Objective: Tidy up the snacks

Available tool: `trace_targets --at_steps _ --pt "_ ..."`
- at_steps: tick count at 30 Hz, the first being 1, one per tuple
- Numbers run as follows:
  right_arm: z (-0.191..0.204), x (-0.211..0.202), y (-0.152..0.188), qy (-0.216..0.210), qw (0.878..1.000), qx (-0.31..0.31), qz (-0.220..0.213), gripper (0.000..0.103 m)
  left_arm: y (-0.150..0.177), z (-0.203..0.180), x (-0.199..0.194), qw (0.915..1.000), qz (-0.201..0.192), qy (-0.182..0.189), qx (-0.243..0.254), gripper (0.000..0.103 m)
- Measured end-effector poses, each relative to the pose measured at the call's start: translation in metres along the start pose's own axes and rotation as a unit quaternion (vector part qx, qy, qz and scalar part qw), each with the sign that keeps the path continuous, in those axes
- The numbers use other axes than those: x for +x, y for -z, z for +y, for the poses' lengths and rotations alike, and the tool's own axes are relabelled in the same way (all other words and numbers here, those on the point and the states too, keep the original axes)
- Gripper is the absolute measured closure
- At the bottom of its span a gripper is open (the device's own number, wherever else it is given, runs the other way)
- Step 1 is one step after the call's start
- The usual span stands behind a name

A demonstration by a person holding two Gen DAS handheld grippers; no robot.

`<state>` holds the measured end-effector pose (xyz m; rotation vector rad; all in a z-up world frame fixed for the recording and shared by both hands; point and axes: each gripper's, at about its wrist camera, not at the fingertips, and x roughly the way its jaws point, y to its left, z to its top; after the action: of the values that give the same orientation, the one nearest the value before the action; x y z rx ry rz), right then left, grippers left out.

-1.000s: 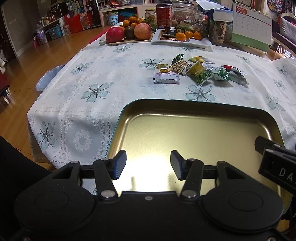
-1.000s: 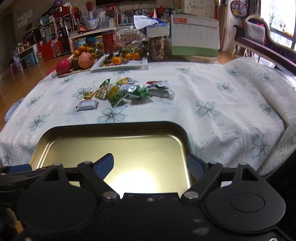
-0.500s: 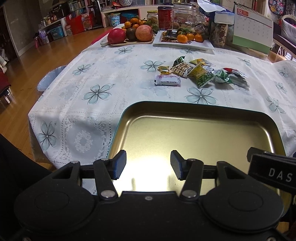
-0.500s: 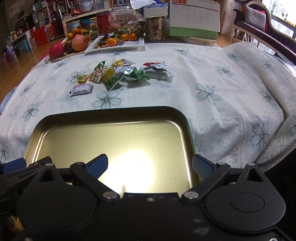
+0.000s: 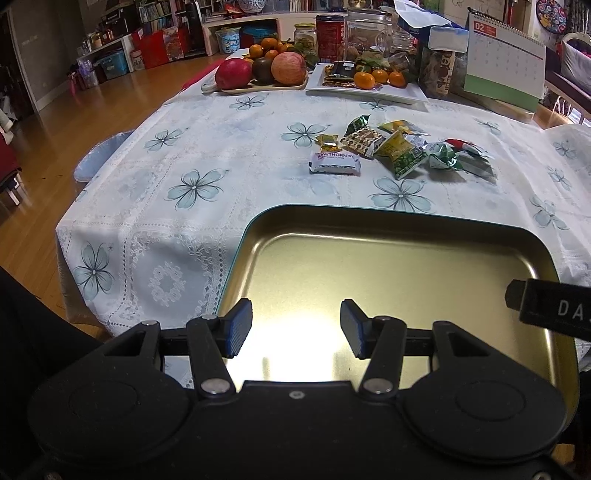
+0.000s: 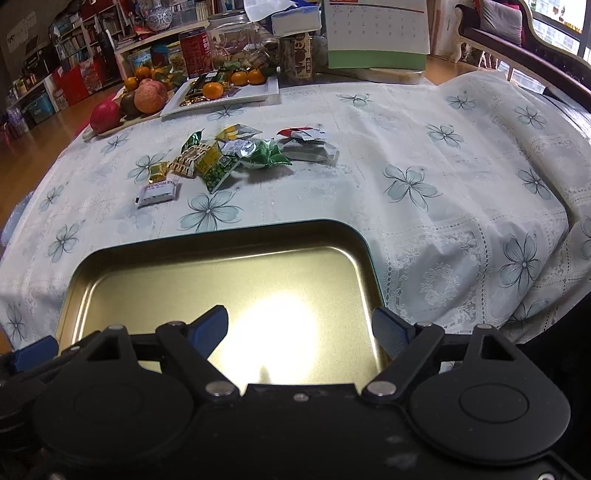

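While the gold tray (image 5: 402,266) sits bare in front of me and the snack packets (image 5: 400,155) lie heaped on the tablecloth (image 5: 207,155) beyond it, both my left gripper (image 5: 295,328) and right gripper (image 6: 301,330) hang apart and empty, so nothing's sorted yet.

Home living/dining room indicated. Table covered by floral lace tablecloth (image 5: 192,155). Fruit plate (image 5: 258,72), jars (image 5: 305,37) and desk calendar (image 5: 506,62) set at top centre and upper right of left view. Wooden floor (image 5: 74,110) and cluttered shelves (image 5: 110,55) seen at upper left. Sofa with cushion (image 6: 506,18) seen by window at upper right of right view.
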<state>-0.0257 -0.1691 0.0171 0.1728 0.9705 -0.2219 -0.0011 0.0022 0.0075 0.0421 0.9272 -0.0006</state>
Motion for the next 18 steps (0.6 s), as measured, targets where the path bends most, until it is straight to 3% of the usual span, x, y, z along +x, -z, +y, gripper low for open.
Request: trace_targets --at_steps 7,12,18 --pt "0.001 0.000 0.000 0.024 1.000 -0.016 -0.003 0.025 0.001 -0.002 -0.002 1.0000 -0.006 -0.005 0.004 0.045" --pt "0.006 -0.009 0.000 0.062 0.996 -0.042 -0.043 0.024 0.000 0.000 -0.002 0.9999 -0.007 -0.010 0.001 0.045" --pt "0.002 -0.008 -0.004 0.038 0.999 -0.030 -0.025 0.024 -0.002 -0.004 -0.005 0.9995 -0.014 -0.027 0.010 0.044"
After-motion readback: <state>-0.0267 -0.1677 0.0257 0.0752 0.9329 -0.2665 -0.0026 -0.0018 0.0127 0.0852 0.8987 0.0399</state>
